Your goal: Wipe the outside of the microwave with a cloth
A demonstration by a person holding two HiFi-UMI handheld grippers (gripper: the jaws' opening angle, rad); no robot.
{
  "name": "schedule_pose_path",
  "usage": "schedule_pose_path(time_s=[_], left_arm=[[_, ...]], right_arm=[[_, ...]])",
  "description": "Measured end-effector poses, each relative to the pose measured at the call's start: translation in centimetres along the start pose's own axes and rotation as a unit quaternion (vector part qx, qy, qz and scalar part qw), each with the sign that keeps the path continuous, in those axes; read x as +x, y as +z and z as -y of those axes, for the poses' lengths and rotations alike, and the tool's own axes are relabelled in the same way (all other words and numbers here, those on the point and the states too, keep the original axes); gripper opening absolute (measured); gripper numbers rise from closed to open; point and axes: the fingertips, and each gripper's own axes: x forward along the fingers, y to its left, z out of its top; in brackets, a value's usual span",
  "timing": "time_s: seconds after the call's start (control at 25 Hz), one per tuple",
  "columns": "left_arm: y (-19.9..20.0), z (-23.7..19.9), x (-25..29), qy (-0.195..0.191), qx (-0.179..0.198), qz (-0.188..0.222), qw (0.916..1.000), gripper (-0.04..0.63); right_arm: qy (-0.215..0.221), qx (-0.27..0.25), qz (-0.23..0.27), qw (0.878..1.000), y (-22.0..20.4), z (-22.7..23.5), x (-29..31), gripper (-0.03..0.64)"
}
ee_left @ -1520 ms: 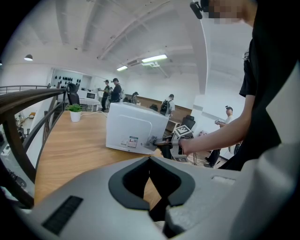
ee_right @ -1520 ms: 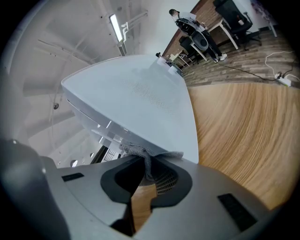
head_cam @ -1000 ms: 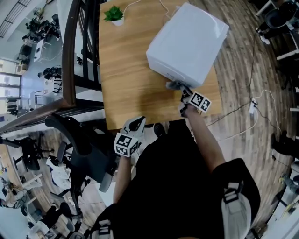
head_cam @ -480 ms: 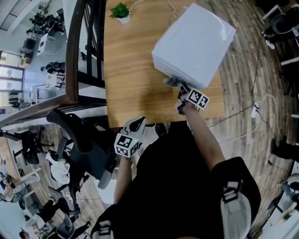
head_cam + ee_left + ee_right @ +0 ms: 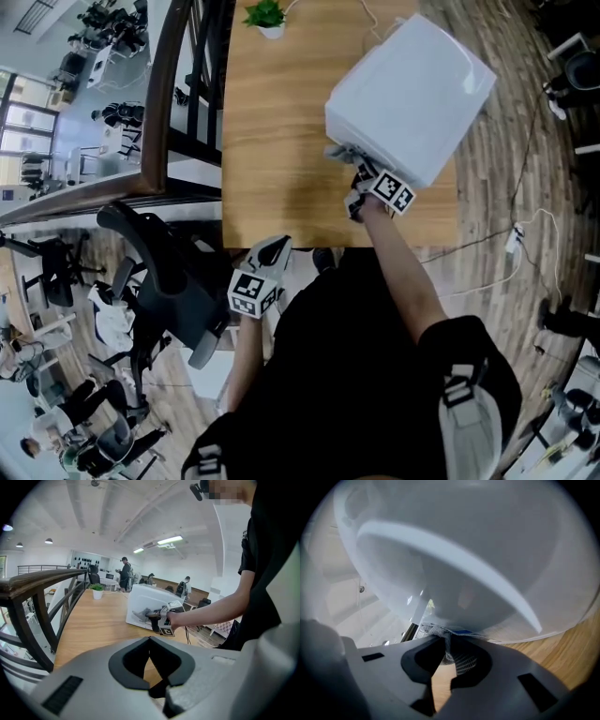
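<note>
Glossy microwave (image 5: 412, 89), mesh cloth (image 5: 459, 660), wooden table (image 5: 281, 141)

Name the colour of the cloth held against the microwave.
Grey, with a fine grid texture. The cloth shows best in the right gripper view.

white microwave (image 5: 412, 89) askew on wooden table (image 5: 272, 141), crumpled grey cloth (image 5: 341, 156) pressed against its near side

Bright, even indoor light in all views. Ceiling strip lamps (image 5: 169, 540) glowing overhead in left gripper view. Mild sheen and only faint soft shadows on wooden surface (image 5: 272, 141). Heavy fisheye bending at edges; black vignette in both gripper views. Microwave (image 5: 464, 550) too close in right gripper view: soft, washed-out, one pale reflected streak.
</note>
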Motion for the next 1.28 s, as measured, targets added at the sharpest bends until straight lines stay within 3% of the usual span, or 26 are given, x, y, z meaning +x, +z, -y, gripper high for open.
schedule_pose_path(time_s=[1.28], left_arm=[[-0.9,-0.6,-1.6,0.038,-0.019,-0.002,0.9991,0.002]], right_arm=[[0.006,0.037,0.007,0.999,-2.3,-2.1,7.9,0.037]])
